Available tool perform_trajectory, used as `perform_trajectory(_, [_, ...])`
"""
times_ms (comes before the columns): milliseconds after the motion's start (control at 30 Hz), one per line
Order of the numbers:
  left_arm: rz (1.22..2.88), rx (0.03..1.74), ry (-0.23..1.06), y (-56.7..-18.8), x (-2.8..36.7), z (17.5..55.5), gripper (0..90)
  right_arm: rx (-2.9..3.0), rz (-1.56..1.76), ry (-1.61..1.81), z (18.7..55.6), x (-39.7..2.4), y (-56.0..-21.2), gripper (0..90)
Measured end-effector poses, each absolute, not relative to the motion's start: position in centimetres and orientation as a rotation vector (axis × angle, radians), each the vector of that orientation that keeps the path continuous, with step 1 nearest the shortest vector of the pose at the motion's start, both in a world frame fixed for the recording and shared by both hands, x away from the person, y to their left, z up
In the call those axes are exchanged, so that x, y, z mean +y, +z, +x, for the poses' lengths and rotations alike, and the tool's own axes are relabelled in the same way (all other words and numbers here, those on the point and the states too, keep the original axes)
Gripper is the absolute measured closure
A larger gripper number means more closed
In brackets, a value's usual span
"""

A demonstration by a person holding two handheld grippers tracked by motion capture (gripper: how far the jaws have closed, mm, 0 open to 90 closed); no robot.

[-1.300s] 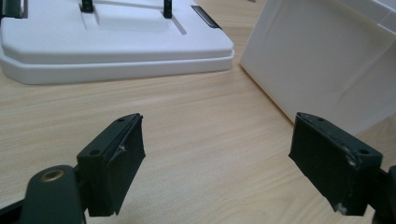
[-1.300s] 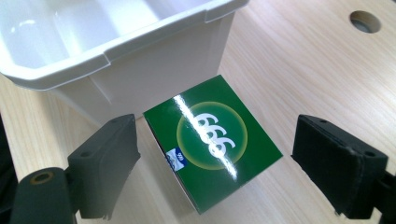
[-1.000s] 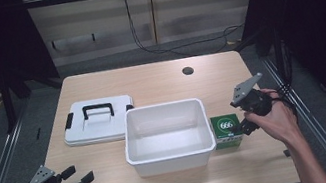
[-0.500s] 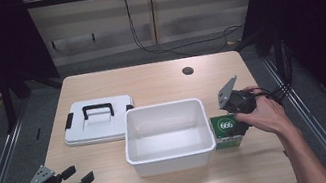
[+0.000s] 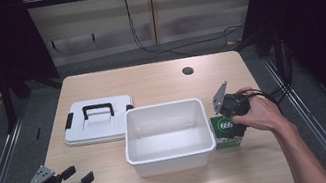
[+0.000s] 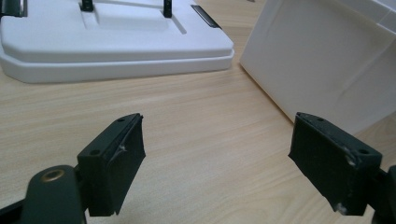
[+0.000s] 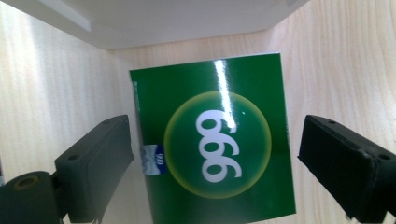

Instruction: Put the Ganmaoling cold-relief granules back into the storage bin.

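Green box (image 5: 225, 132) is what I am working on, yet I take the scene by size first. My worktop (image 5: 149, 81) is pale wood, with a small dark hole (image 5: 188, 71) near its far edge. On it, about the middle and toward my side, stands the white bin (image 5: 167, 136), open at the top. Just left of the bin and a little farther back lies the flat white lid (image 5: 97, 121) with its black handle on top; the left gripper view shows the lid (image 6: 112, 42) and the bin's wall (image 6: 327, 70) close together but apart.

Now the box itself: it stands on the worktop just beside the bin's right wall, at its near right corner. From the right gripper view I see its green face (image 7: 212, 135) with a yellowish circle and white digits, and the bin's rim above it.

My right gripper (image 5: 228, 110) hangs directly over the box, jaws spread wide, one on each side of it and touching neither (image 7: 212, 154).

My left gripper (image 5: 75, 180) sits at the near left corner of the worktop, well apart from everything, jaws apart over bare wood (image 6: 217, 154).
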State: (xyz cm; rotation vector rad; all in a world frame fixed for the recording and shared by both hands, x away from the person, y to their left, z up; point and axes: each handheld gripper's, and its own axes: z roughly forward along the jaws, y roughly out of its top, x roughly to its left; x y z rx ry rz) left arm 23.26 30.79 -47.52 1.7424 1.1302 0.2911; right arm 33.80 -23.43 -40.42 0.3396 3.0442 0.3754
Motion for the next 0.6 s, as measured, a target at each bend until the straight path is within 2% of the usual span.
perform_trajectory(467, [1.743, 1.129, 0.29, -47.5, 30.7, 23.2, 17.5, 3.092, 0.302, 0.223, 34.1, -22.7, -42.1, 9.0])
perform_trajectory(600, [1.748, 1.124, 0.289, -47.5, 30.8, 23.2, 17.5, 3.11, 0.273, 0.216, 34.5, -22.5, -42.6, 12.1])
